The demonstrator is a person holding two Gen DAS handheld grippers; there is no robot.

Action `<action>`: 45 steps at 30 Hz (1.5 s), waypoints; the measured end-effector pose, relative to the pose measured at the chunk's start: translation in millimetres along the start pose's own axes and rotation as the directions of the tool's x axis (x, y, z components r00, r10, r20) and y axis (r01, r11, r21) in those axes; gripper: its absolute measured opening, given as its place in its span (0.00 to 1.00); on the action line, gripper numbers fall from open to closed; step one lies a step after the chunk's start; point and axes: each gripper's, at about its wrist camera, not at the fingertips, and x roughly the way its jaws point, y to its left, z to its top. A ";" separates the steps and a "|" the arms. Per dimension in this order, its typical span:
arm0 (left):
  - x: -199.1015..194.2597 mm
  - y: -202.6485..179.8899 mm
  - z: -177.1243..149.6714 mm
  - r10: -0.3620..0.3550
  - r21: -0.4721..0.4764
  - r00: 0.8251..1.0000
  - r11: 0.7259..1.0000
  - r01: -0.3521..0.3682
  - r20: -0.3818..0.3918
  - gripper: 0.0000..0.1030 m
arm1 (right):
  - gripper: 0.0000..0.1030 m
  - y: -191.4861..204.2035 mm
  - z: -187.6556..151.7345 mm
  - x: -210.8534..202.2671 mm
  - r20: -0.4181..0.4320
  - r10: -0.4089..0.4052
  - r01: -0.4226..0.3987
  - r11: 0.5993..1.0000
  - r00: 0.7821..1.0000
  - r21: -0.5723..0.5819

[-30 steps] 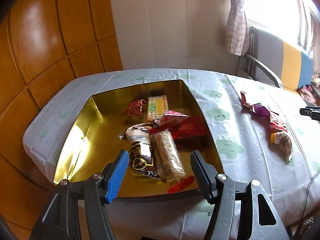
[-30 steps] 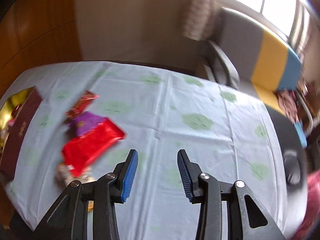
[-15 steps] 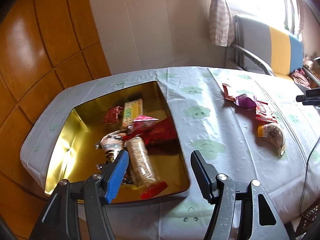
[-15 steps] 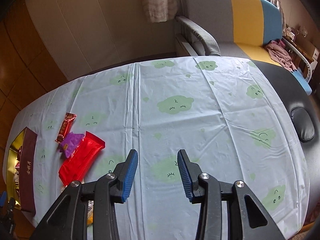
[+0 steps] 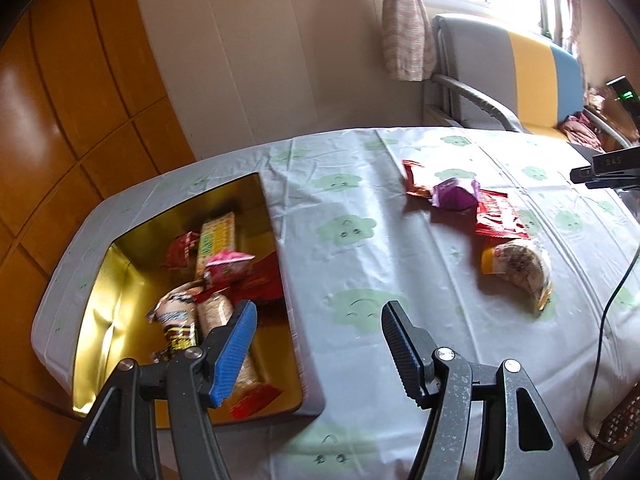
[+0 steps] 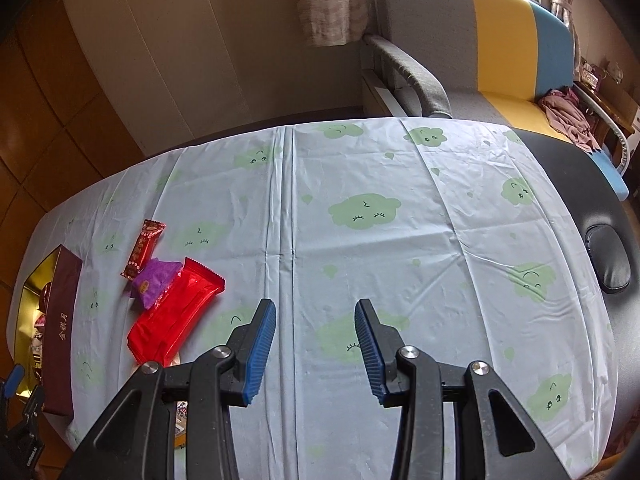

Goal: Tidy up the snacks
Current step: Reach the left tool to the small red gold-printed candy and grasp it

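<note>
Both the left hand-held gripper and the right hand-held gripper are wide open and hold nothing; some snacks already lie in the gold box. Four snacks wait on the worktop right of the box; I think the curved snack, nearest the left one, needs grabbing next.

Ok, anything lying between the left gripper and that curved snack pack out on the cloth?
Nothing visible: only bare tablecloth lies between the open left gripper and the curved snack pack. The red packet and purple packet sit beyond it.
</note>
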 end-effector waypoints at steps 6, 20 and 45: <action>9.6 -13.0 24.5 -0.070 -0.006 0.997 0.998 0.070 -0.009 0.64 | 0.41 2.7 -0.6 -2.3 0.001 0.018 -0.018 1.000 1.000 -0.005; 94.9 -58.2 102.1 -0.187 -0.003 0.977 0.982 0.188 -0.099 0.44 | 0.41 14.7 -2.4 -7.7 0.000 0.084 -0.084 0.996 0.996 -0.034; 182.3 -85.5 129.9 -0.251 -0.062 0.950 0.968 0.243 -0.184 0.21 | 0.41 15.1 -1.8 -2.0 -0.024 0.096 -0.096 0.995 0.995 -0.029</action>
